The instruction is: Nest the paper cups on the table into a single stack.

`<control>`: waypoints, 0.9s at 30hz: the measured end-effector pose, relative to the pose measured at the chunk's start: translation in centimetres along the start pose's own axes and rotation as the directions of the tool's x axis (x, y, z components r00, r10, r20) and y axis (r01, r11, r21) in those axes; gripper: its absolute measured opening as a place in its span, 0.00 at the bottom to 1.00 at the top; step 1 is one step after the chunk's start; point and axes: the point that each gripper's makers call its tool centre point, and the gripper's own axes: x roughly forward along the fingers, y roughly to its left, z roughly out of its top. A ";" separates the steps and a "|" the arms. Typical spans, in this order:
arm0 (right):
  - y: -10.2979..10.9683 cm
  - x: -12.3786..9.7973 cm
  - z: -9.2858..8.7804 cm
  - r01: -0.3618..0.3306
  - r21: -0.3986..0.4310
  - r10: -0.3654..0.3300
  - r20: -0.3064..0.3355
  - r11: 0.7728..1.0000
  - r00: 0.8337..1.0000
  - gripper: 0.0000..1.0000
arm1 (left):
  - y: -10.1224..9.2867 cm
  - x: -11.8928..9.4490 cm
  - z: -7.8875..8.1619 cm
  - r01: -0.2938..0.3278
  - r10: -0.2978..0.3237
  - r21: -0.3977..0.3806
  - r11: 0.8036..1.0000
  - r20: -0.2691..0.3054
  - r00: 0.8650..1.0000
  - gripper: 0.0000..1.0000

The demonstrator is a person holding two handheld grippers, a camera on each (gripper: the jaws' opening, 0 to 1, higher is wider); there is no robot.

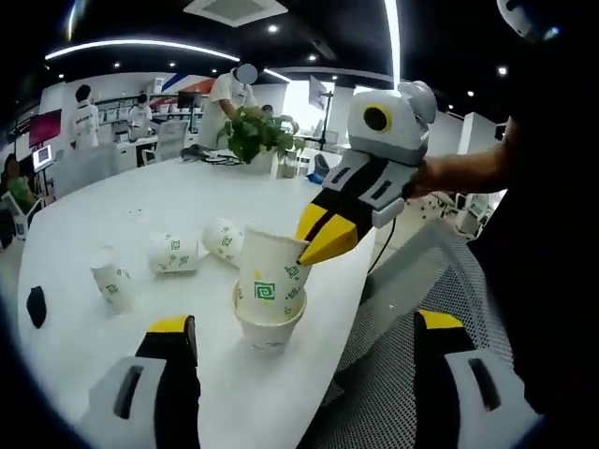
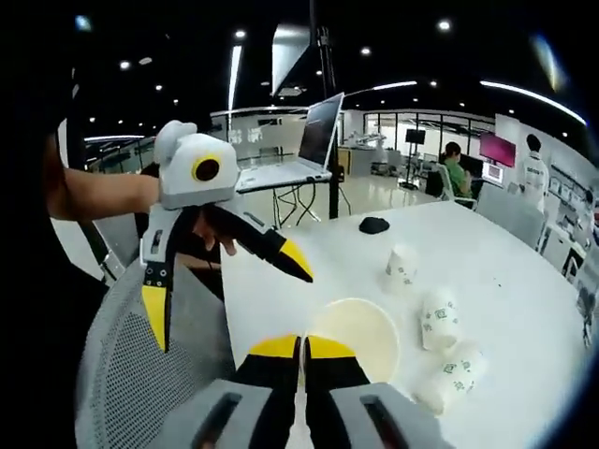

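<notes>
Right claw (image 1: 314, 251) pinched my tapered paper cup's (image 1: 271, 278) rim, seated in another cup (image 1: 270, 329) on the glossy white table (image 1: 112, 206); left claw (image 2: 225, 285) gaped empty.

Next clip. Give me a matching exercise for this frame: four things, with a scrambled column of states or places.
Things:
1. left hand-held gripper
2. right hand-held gripper
3. held cup
4. plant

States or places:
a. shut on a cup's rim
b. at the far end of the table
c. open, holding nothing
d. tilted, sitting in the lower cup

Pairs: 1-c, 2-a, 3-d, 4-b
</notes>
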 end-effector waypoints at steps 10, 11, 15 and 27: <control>0.4 1.2 -0.9 -0.030 -0.015 0.029 -0.060 0.999 0.998 0.00 | 0.0 -0.2 -0.2 -0.010 0.010 -0.001 1.000 -0.005 1.000 0.94; 0.4 1.4 -1.0 -0.031 -0.021 0.030 -0.069 0.999 0.997 0.00 | 0.0 -0.2 -0.3 -0.010 0.010 -0.002 1.000 -0.006 1.000 0.93; 0.4 2.0 -1.5 -0.041 -0.031 0.038 -0.100 0.999 0.994 0.00 | -0.1 -0.3 -0.7 -0.014 0.014 -0.003 1.000 -0.016 1.000 0.93; 0.6 3.8 -3.1 -0.075 -0.025 0.070 -0.149 0.997 0.986 0.00 | 0.1 -0.5 -1.2 -0.030 0.029 -0.016 0.999 -0.027 0.999 0.90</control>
